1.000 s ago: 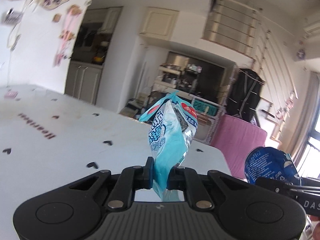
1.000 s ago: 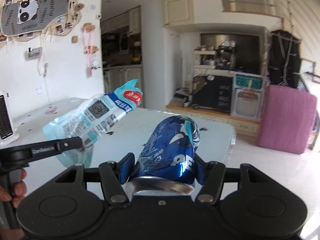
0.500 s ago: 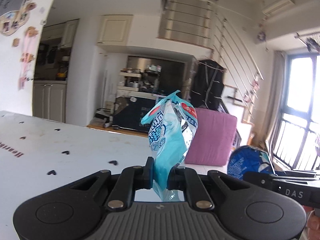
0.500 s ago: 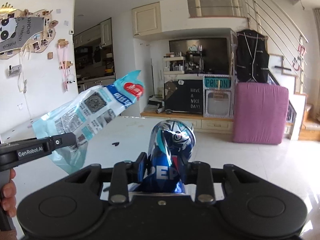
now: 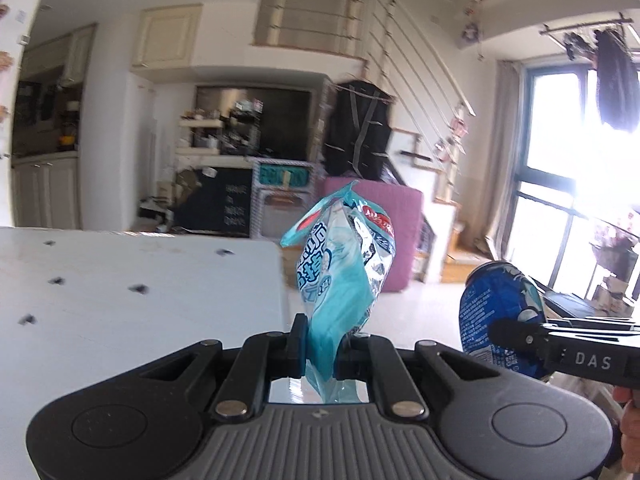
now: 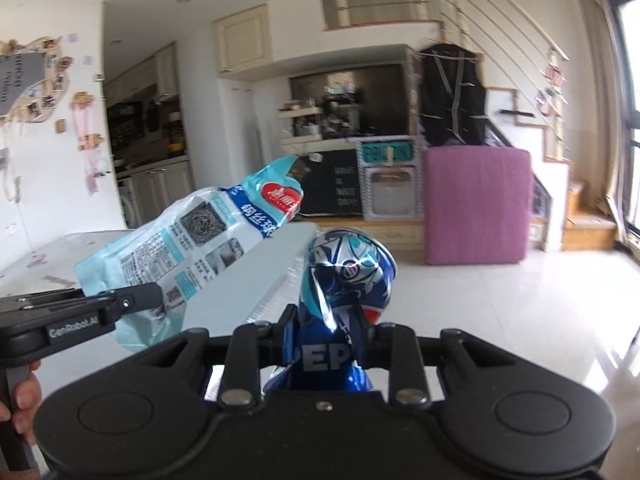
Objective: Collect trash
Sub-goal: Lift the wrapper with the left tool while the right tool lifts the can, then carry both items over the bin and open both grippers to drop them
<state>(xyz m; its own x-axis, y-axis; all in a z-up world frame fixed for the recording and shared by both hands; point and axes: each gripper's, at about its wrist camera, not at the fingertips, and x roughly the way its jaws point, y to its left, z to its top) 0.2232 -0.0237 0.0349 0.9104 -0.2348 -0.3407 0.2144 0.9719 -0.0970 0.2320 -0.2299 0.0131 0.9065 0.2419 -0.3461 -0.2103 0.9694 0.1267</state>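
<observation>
teal plastic wrapper (image 5: 340,280): a crumpled light-blue snack-style bag with a red logo and printed text, standing up out of the left gripper, above the table's far corner.
left gripper (image 5: 322,350): fingers drawn in close, pinching the wrapper's lower end between the pads; from the right wrist view it shows as a black arm (image 6: 80,312) at the left, with the wrapper (image 6: 188,252) fanning up and to the right of it.
blue can (image 6: 344,296): a dented, crushed soda can with white lettering, held upright off the table; from the left wrist view it shows at the right (image 5: 500,316).
right gripper (image 6: 326,344): fingers partly closed, clamped on both sides of the can's lower body; from the left wrist view only its black side (image 5: 560,352) shows, marked "das".
relation: wrapper and can are held side by side in the air, near each other but not touching.
table (image 5: 120,300): white top with small dark heart marks, below and to the left of the wrapper; its corner lies just left of the wrapper.
room: pink mattress-like panel (image 6: 476,204) leaning upright at the far wall, a chalkboard cabinet (image 6: 340,192) to its left, a staircase with rails above, glossy pale floor (image 6: 520,300).
hand: fingers of the left hand (image 6: 24,400) show at the lower left edge, around the handle.
</observation>
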